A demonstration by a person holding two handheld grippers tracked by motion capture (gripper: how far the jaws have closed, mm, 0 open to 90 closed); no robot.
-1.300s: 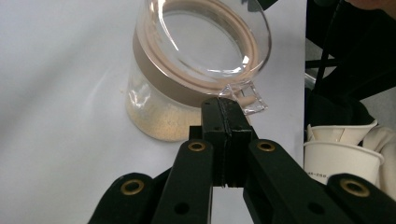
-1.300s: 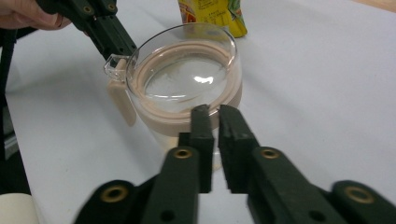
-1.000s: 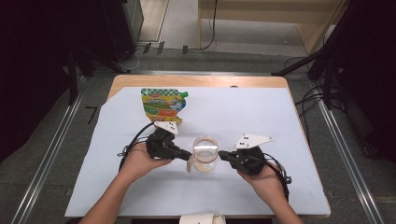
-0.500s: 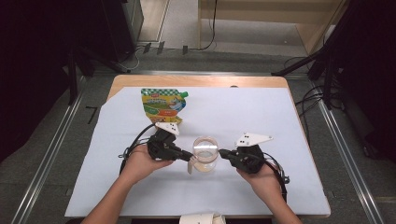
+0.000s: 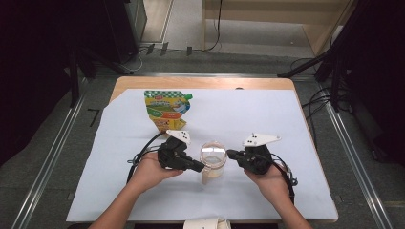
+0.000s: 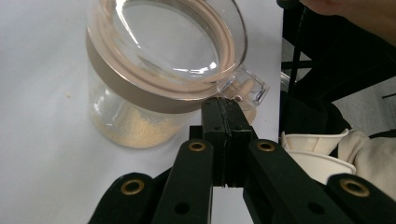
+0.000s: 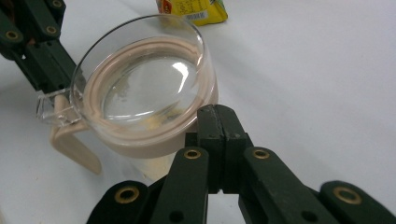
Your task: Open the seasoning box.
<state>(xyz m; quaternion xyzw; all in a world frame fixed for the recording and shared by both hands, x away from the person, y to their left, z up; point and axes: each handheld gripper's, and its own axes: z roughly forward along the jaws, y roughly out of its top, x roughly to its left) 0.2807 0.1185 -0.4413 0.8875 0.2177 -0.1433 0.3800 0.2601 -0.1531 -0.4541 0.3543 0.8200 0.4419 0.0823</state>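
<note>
A clear jar (image 5: 213, 161) with a beige collar, a clear lid and a beige handle stands on the white sheet of the bench (image 5: 286, 124), between the two grippers. Some pale grains lie at its bottom. The left gripper (image 5: 197, 167) has its jaws pressed together with nothing between them, the tips just beside the lid's small clear tab (image 6: 243, 87). The right gripper (image 5: 231, 153) also has its jaws closed and empty, the tips at the jar's collar. A green and yellow pouch (image 5: 166, 109) lies farther back on the bench.
</note>
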